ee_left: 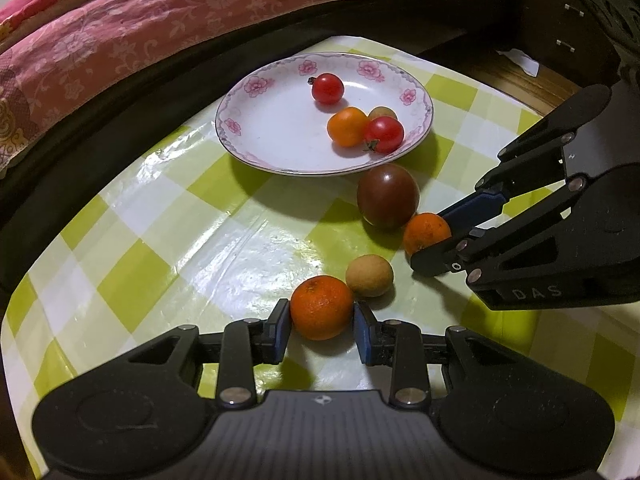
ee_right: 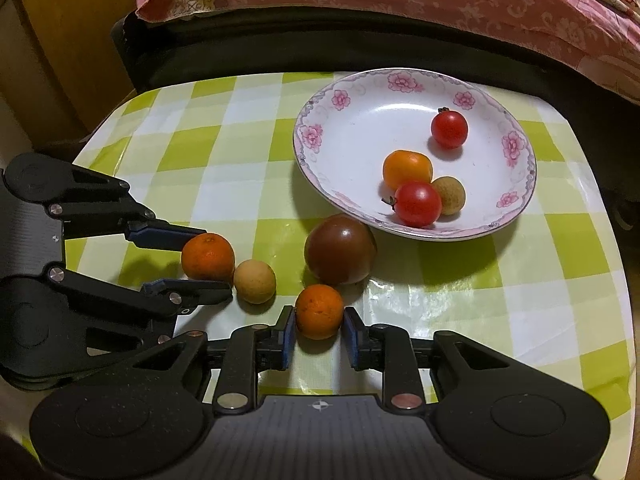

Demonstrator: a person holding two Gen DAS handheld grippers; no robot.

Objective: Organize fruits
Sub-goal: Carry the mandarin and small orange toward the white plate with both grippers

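**Fruits: two little oranges going up at once**

Fruits are waiting partly on the flowered plate (ee_left: 240, 112) and partly on the green checked tablecloth (ee_left: 140, 264). I am holding one small orange in each tong. My left gripper (ee_left: 322, 326) is squeezing the bigger orange (ee_left: 322, 307), with both blue pads pressed on its sides. My right gripper (ee_right: 319, 330) is squeezing the smaller orange (ee_right: 319, 311) the same way. Both oranges are sitting on the cloth, just in front of the plate.

I am thinking this is the grabbing step, and lifting is coming next. The plate is already holding two red tomatoes (ee_left: 327, 88), an orange tomato (ee_left: 347, 126) and a tan round fruit (ee_left: 382, 113). Next I am needing to lift both oranges gently and carry them over the rim without bumping the big dark tomato (ee_left: 387, 196) or the tan fruit (ee_left: 369, 275) lying between my tongs. They are round, so a nudge could be sending them rolling.

On the right tong's black body I am reading the letters "DAS".
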